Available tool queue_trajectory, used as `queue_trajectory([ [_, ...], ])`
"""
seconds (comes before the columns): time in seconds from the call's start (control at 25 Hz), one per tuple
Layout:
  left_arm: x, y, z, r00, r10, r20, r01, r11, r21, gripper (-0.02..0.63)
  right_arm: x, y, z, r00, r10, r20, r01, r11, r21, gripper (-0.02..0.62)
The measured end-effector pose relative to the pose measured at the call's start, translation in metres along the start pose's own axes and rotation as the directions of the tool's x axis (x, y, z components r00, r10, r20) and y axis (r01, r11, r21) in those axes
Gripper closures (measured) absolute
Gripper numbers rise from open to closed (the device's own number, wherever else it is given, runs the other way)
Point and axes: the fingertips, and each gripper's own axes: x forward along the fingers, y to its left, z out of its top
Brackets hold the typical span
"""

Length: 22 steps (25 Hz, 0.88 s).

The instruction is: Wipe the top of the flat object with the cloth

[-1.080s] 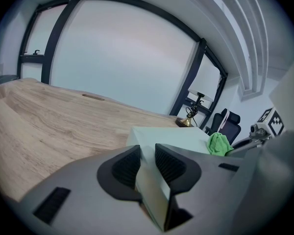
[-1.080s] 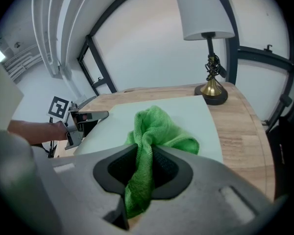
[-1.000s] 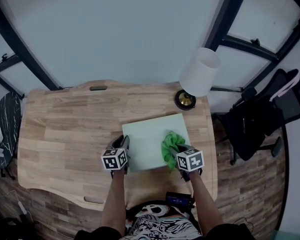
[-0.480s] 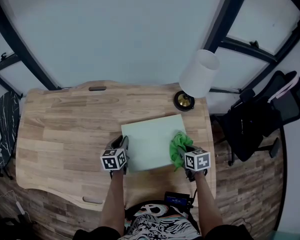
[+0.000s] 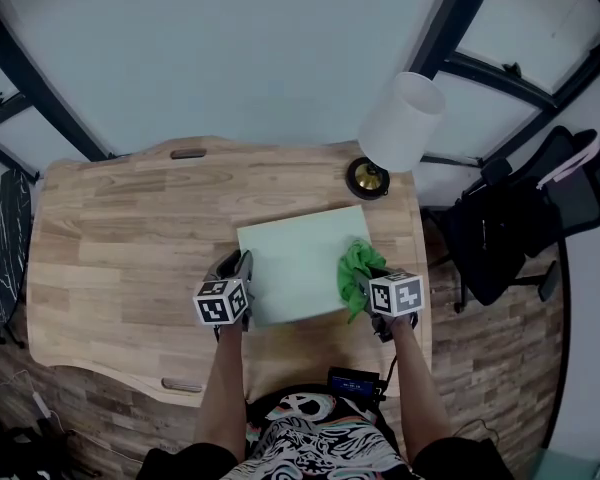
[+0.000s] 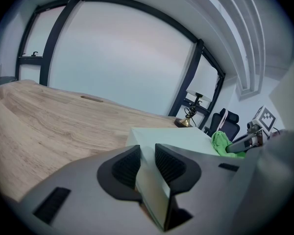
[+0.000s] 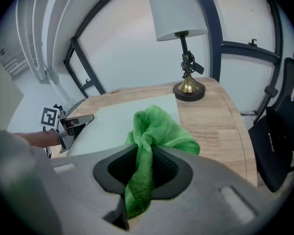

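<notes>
- Firmly shut on the near left edge of the flat object (image 5: 295, 273), the left gripper (image 6: 147, 166) steadies it on the table (image 5: 120, 238).
- Meanwhile the right gripper (image 7: 144, 168) pinches the green cloth (image 7: 159, 126), which bunches just ahead of its fingers at the object's right edge.
- Best, I judge, to press the bunch flat and sweep toward the left fingers in overlapping passes.
- No container shows.

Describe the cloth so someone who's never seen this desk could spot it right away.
Start at the wooden desk, then find the pale green flat board lying on it. On the board's right edge sits a crumpled cloth pinched in the right gripper; it is the only soft, bright green thing there.
</notes>
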Motion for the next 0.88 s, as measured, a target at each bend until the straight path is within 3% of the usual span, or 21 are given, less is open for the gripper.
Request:
queue_trajectory([
  [0.88, -0.001, -0.002, -0.002, 1.0, -0.012, -0.004, 0.012, 1.0, -0.013, 0.512, 0.027, -0.005, 0.031, 0.998, -0.023, -0.054, 0.022, 1.0, -0.014, 0.523],
])
